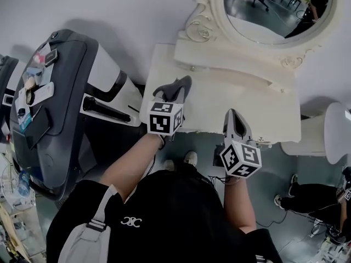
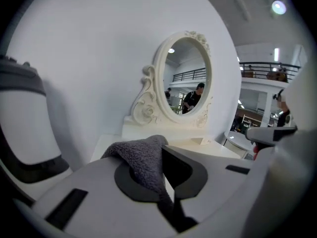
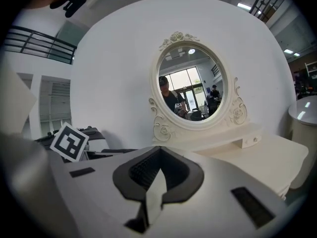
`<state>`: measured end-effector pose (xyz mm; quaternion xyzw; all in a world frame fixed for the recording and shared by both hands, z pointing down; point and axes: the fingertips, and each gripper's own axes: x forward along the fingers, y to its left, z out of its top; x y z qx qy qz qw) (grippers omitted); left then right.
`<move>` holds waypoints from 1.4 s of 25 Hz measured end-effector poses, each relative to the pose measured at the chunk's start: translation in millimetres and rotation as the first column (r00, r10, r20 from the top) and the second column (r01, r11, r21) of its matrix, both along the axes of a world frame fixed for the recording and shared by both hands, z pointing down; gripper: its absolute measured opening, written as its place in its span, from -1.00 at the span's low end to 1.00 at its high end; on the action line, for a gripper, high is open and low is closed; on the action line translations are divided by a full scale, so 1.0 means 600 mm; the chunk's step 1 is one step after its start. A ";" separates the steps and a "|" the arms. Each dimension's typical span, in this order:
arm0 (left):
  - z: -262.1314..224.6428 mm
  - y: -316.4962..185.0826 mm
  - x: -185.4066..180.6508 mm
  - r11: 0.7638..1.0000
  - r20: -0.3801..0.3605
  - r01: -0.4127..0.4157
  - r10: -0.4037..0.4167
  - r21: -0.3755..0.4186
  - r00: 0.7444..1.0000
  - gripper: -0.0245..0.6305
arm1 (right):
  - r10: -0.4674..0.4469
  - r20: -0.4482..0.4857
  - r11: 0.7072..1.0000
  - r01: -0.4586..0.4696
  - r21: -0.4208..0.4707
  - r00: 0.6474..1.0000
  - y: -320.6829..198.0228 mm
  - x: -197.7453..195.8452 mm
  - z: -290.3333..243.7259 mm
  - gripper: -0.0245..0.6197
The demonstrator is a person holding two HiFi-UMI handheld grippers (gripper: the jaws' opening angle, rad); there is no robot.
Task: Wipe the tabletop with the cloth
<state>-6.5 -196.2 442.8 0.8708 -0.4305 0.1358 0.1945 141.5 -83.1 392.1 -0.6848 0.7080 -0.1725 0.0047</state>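
Your left tool point(image 2: 165, 155) is clamped on the grey cloth point(image 2: 141, 157): the jaws are pressed onto a fold of it, and the rest of the fabric bunches up over the left jaw and sticks out past the tips. From the head view, that tool point(image 1: 171, 96) and the cloth point(image 1: 175, 85) sit over the front-left part of the white worktop point(image 1: 252, 106), close to its left edge. No view shows whether the cloth is actually touching the surface. Your right tool point(image 3: 157, 155) has its jaws pressed together with nothing between them, only a thin slit of pale worktop showing through at the tips. It point(image 1: 234, 116) hangs at the front edge of the worktop, about midway along and well apart from the cloth. At the back edge stands the oval mirror point(image 1: 274, 4) in its carved cream frame. Off the left edge is a large grey and white machine point(image 1: 55, 92), and off the right edge a rounded white piece point(image 1: 335, 133).
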 end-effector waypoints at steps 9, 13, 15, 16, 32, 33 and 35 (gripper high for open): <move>-0.155 0.036 0.031 0.983 0.073 -0.013 0.000 0.181 0.997 -0.87 | 0.097 -0.013 0.989 -0.094 0.116 0.995 -0.030 0.019 -0.084 -0.89; -0.181 0.046 0.044 0.972 0.095 -0.007 -0.015 0.236 0.995 -0.87 | 0.097 -0.020 0.986 -0.094 0.140 0.995 -0.027 0.024 -0.101 -0.89; -0.186 0.045 0.047 0.969 0.098 -0.003 -0.022 0.247 0.995 -0.87 | 0.084 -0.015 0.986 -0.081 0.145 0.996 -0.025 0.023 -0.104 -0.90; -0.186 0.044 0.049 0.970 0.096 -0.001 -0.024 0.245 0.995 -0.87 | 0.078 -0.015 0.986 -0.074 0.149 0.997 -0.025 0.023 -0.106 -0.90; -0.173 0.048 0.056 0.981 0.067 -0.022 0.009 0.192 0.998 -0.87 | 0.013 -0.010 0.988 -0.011 0.156 1.000 -0.031 0.008 -0.110 -0.90; -0.172 0.048 0.055 0.982 0.066 -0.025 0.013 0.187 0.998 -0.87 | 0.012 -0.010 0.987 -0.010 0.157 1.000 -0.031 0.006 -0.111 -0.90; -0.171 0.049 0.050 0.982 0.070 -0.027 0.014 0.185 0.997 -0.87 | 0.009 -0.013 0.987 -0.007 0.158 1.000 -0.031 0.002 -0.110 -0.90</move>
